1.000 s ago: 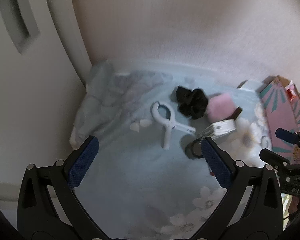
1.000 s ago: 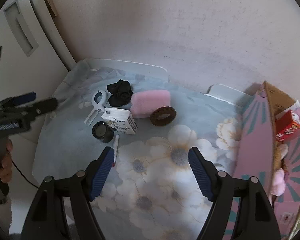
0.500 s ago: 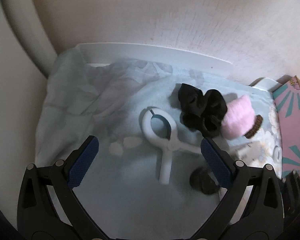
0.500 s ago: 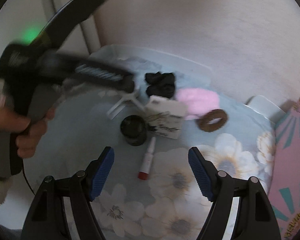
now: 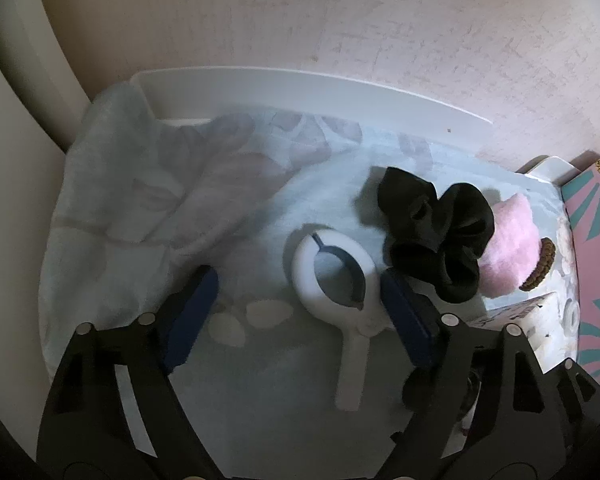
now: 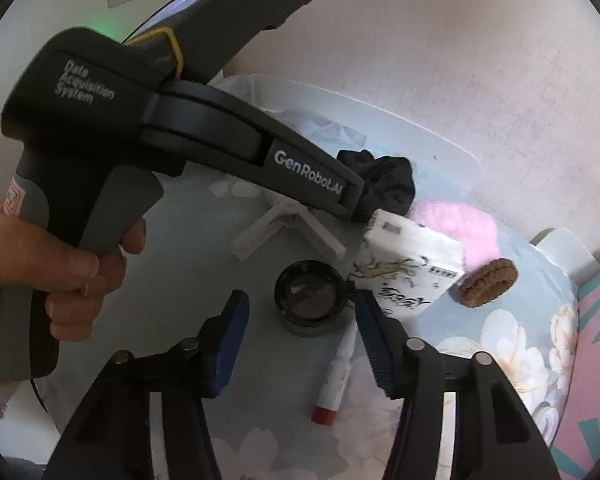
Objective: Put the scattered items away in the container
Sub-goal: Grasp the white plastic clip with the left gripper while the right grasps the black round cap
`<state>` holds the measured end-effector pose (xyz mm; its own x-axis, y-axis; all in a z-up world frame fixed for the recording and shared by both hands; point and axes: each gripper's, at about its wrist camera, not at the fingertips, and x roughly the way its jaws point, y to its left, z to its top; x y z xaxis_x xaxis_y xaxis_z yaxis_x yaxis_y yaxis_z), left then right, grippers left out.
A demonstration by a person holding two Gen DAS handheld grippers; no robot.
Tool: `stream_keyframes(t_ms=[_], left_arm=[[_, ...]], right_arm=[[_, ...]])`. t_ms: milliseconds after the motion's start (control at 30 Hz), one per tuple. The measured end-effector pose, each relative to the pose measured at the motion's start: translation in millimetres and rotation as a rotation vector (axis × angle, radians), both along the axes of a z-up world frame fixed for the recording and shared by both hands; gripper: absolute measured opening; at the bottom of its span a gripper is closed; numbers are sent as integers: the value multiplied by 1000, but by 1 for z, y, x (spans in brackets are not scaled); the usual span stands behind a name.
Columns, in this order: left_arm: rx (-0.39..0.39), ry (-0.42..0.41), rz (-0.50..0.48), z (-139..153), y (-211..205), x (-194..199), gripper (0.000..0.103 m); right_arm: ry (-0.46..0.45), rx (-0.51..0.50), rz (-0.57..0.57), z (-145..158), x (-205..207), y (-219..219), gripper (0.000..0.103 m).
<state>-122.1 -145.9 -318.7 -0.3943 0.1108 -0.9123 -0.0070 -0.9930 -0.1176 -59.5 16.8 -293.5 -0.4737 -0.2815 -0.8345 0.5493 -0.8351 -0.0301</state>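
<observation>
A white plastic clip (image 5: 336, 288) lies on the pale floral cloth (image 5: 140, 216). My left gripper (image 5: 296, 308) is open, low over the cloth, and the clip's ring sits just inside its right finger. A black scrunchie (image 5: 436, 236), a pink fluffy pad (image 5: 508, 256) and a brown hair tie (image 5: 540, 264) lie to the right. My right gripper (image 6: 300, 336) is open around a round black jar (image 6: 310, 300). A white printed box (image 6: 408, 264) and a red-capped tube (image 6: 336, 380) lie beside it. The pink container box (image 6: 592, 360) stands at the right.
The left gripper's body (image 6: 140, 128) and the hand holding it fill the left of the right wrist view. A white raised rim (image 5: 300, 88) and a pinkish wall (image 5: 340, 20) bound the far side. The cloth is rumpled at the left.
Both grippers have moved forward and down toward the items. The left one now brackets the clip's ring; the right one now brackets the black jar. Both stay open.
</observation>
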Motion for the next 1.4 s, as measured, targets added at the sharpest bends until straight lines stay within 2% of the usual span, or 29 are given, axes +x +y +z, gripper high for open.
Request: stream_keyframes(t_ms=[100, 233, 433, 533, 633, 700, 833, 967, 1267, 1367, 1400], left_arm=[[0, 9, -3, 0, 0, 0, 81], [-5, 2, -14, 0, 2, 1, 81], [68, -32, 5, 5, 2, 7, 81], [46, -34, -2, 4, 9, 6, 81], [19, -28, -6, 5, 13, 4, 81], [13, -18, -5, 6, 14, 5, 81], [40, -11, 18, 10, 7, 8, 74], [92, -4, 58, 14, -1, 10, 73], [-36, -17, 10, 16, 24, 3, 73], [-100, -9, -27, 16, 33, 4, 73], [-107, 1, -36, 17, 35, 5, 68]], right_arm=[[-8, -4, -4, -3, -3, -2, 45], [-19, -8, -7, -5, -7, -5, 45], [-21, -16, -11, -8, -11, -7, 45], [-24, -25, -14, -9, -12, -7, 44], [-28, -24, -12, -10, -14, -9, 36], [-31, -27, -10, -10, -16, -10, 36], [-25, -24, -7, -10, -17, -12, 35], [-17, -20, -5, -10, -19, -15, 34], [-9, -11, 8, -9, -22, -26, 33], [-18, -29, 6, -9, -22, -25, 33], [-20, -33, 5, -9, -23, -24, 33]])
